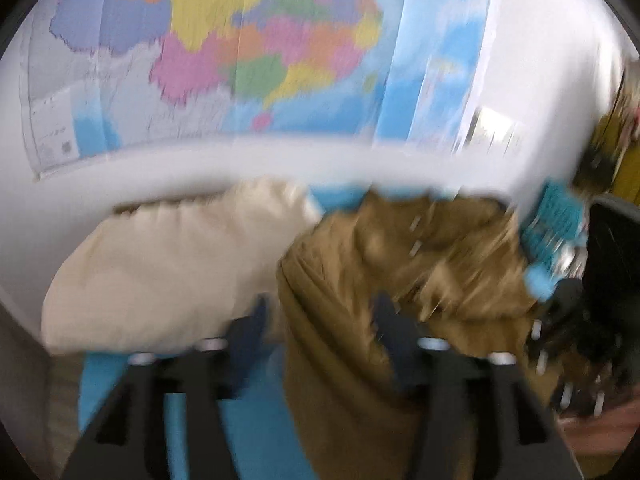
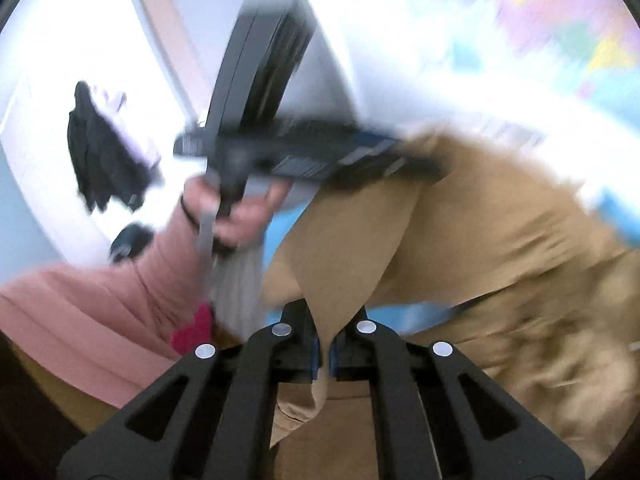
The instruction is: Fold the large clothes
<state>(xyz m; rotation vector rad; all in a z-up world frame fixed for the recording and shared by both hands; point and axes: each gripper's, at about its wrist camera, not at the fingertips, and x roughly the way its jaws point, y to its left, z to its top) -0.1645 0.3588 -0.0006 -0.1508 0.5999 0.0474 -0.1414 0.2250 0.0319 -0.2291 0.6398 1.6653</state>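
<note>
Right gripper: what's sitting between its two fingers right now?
A fold of the tan garment. In the right wrist view the right gripper is shut on that fold, which rises from its fingers; nothing else lies between them.

The view is blurred. The left gripper (image 1: pixel 320 320) has its two dark fingers spread apart, and a fold of the brown garment (image 1: pixel 360 280) hangs between them; whether the pads touch it is unclear. Just left of the garment lies a cream cloth bundle (image 1: pixel 168 272). Under the garment is a blue surface (image 1: pixel 248 432). Above it, on the white wall, hangs a coloured map (image 1: pixel 240 52). At the garment's right edge is the other gripper (image 1: pixel 560 232), with blue pads.
</note>
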